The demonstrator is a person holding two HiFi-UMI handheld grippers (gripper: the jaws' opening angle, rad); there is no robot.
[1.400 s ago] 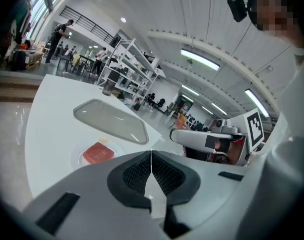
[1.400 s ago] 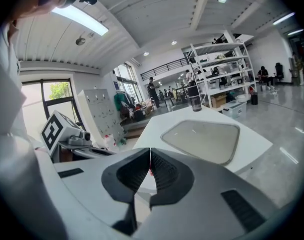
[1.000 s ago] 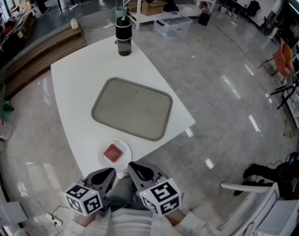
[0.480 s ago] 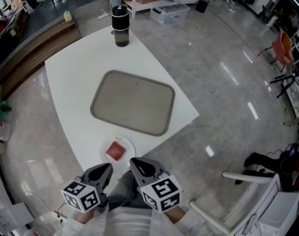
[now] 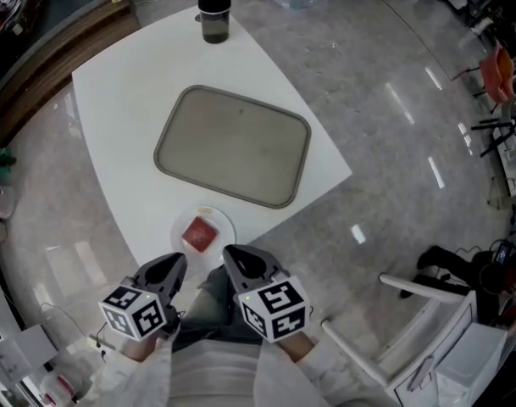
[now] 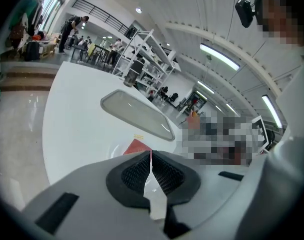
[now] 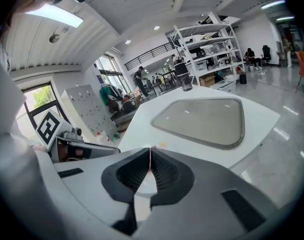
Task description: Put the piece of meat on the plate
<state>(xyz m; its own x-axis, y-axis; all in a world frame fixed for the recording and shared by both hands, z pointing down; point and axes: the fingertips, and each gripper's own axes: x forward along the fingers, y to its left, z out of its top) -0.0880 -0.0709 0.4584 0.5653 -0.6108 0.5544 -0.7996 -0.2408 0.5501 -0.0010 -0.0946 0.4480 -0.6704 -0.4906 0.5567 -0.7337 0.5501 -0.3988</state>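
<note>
Looking steeply down on the white table (image 5: 113, 125), angled away and bearing all the rest. Finding a grey tray (image 5: 232, 145) lying flat and bare at its middle, probably laid out as a work surface and not needed here. Holding the left gripper (image 5: 174, 265) and the right gripper (image 5: 236, 259) side by side at the near edge, pointing toward the plate (image 5: 224, 227) yet just short of it, each claw pressed together on nothing, likely for want of anything left to grip. Noting a dark bottle (image 5: 213, 7) standing upright at the far edge, well apart, seemingly parked out of the way. Seeing the small, round, white plate sitting between tray and grippers, within easy reach. Finding the piece of meat (image 5: 200, 235) lying flat about mid-plate: a thin, red, roughly square slab, touching neither gripper; judging the placing done.
</note>
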